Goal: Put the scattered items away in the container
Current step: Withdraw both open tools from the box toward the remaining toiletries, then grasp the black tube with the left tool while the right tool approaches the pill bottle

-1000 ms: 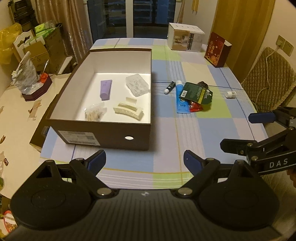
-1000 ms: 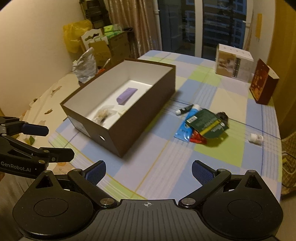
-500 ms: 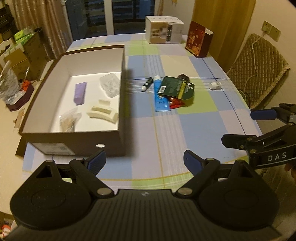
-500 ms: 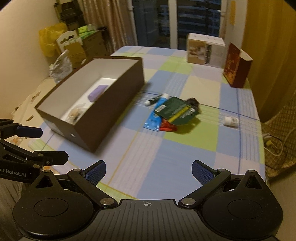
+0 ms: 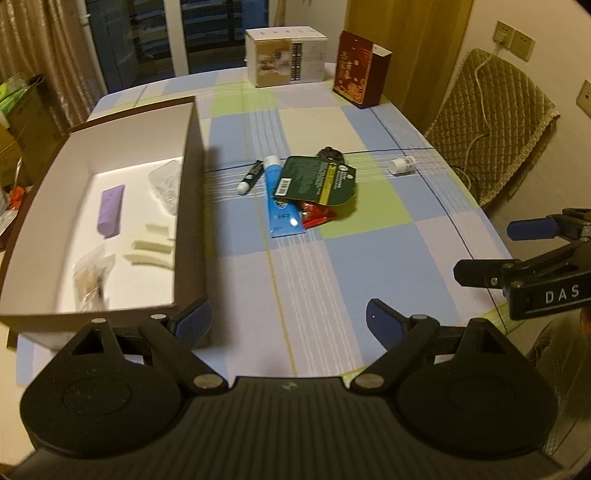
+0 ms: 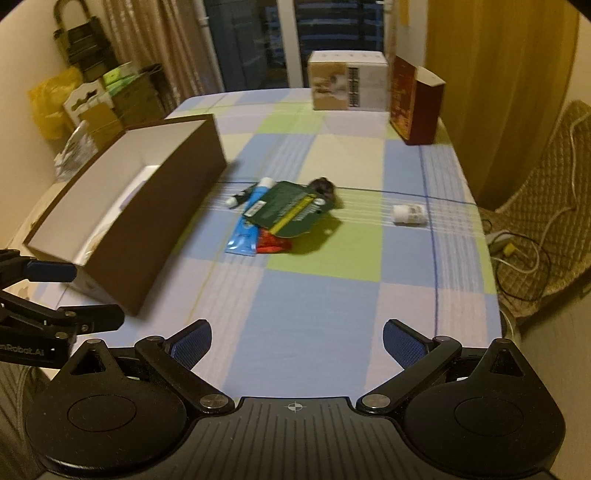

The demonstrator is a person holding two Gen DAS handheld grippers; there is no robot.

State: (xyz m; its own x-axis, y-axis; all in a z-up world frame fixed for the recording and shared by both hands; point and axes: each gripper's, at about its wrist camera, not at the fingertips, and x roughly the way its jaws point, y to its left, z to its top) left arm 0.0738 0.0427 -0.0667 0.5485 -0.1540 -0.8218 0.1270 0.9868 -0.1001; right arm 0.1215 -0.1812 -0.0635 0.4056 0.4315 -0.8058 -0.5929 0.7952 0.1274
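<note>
Both tools are hovering low over the near edge of the checked table. The left hand-held gripper and the right hand-held gripper are gaping wide, grasping nothing. The brown box is sitting at left, holding a purple tube. The green packet, blue tube and white bottle are lying mid-table.

Dark glass doors (night outside), checked tablecloth, quilted chair.
</note>
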